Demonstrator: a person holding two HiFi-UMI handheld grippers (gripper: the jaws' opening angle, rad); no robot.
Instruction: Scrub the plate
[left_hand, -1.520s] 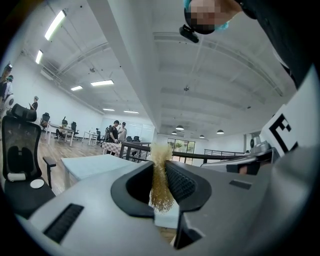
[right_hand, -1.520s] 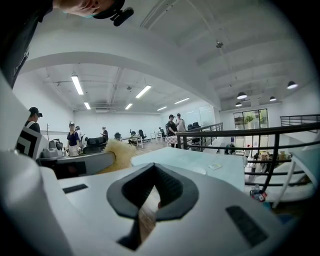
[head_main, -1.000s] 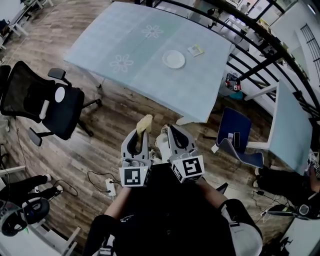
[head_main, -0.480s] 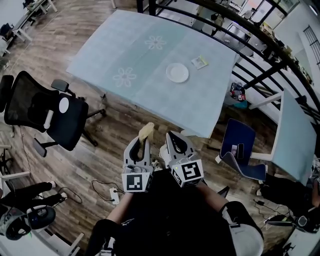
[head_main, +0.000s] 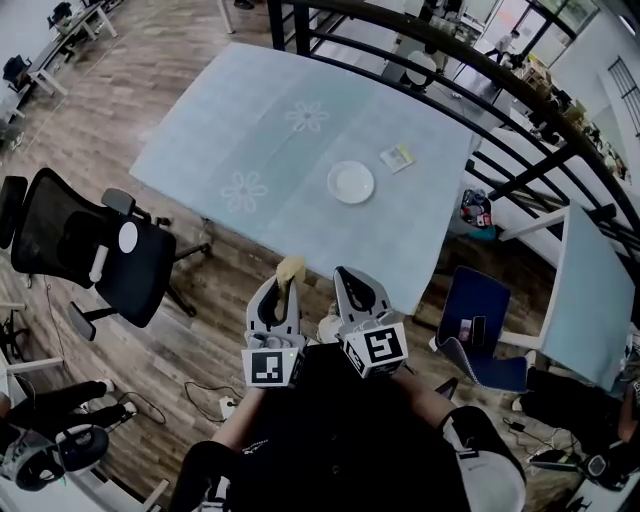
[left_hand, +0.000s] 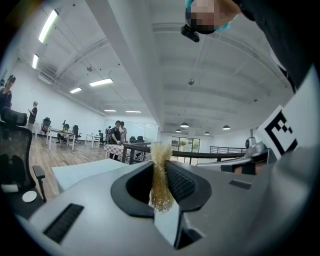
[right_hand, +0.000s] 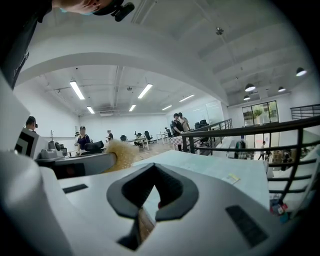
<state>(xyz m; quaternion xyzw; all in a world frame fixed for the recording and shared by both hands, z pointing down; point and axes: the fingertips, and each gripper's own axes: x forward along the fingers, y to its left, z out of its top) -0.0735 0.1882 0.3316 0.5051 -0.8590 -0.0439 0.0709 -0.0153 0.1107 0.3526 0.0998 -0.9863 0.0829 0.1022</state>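
Note:
A round white plate (head_main: 351, 182) lies on the pale blue table (head_main: 260, 130), far ahead of both grippers. My left gripper (head_main: 284, 279) is held close to my body over the wooden floor, shut on a yellow scrubbing sponge (head_main: 291, 268). In the left gripper view the sponge (left_hand: 161, 176) is pinched flat between the two dark pads. My right gripper (head_main: 347, 279) sits just right of the left one, shut with nothing in it. In the right gripper view its jaws (right_hand: 150, 206) meet at the tips and the sponge (right_hand: 121, 153) shows at the left.
A small yellow-green packet (head_main: 397, 157) lies on the table beyond the plate. A black office chair (head_main: 90, 250) stands at the left, a blue chair (head_main: 476, 325) at the right. Black railings (head_main: 450, 90) run behind the table. A second pale table (head_main: 580, 300) is at the far right.
The view has shifted a little; the table and plate sit slightly lower and closer in the picture. Both grippers stay in the same pose, the left still shut on the sponge.

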